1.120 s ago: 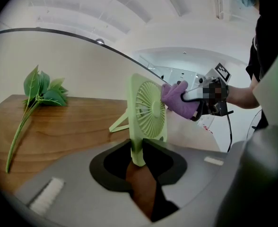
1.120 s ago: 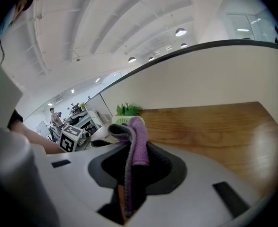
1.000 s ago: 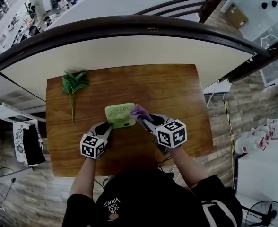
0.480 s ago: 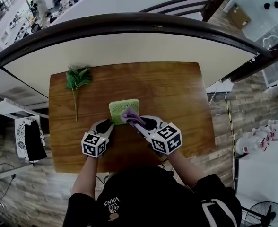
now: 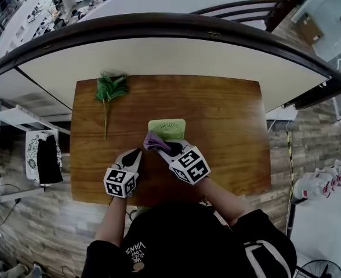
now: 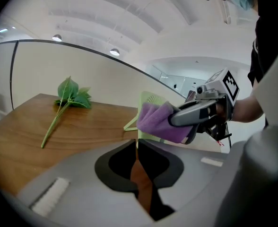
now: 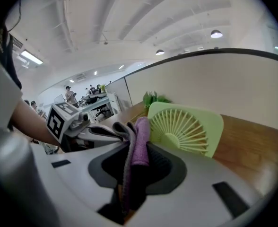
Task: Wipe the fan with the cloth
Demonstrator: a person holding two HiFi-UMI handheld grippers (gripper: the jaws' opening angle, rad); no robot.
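On the wooden table (image 5: 228,114), near its middle and toward the person's side, the green fan (image 5: 169,128) stood upright w/ its ribbed grille facing the person; a leafy green sprig (image 5: 109,88) lay well apart at the far left corner. The right gripper (image 5: 166,149) was clamped on the purple cloth (image 5: 153,141); in the right gripper view the folded fabric, purple w/ a grey layer, sat pinched between both jaws and stuck out past the tips. The cloth's bunched end was at the fan's near left lower corner; actual contact w/ the grille couldn't be told for sure. The left gripper (image 5: 137,153) was just beside the right one, to its left, close to the fan but apart from it; its jaws had just been closing and stood pressed together at the tips, w/ only a thin slit further back showing table wood; nothing was between them. From the left gripper view, the cloth and right gripper crossed in front of the fan's lower part.
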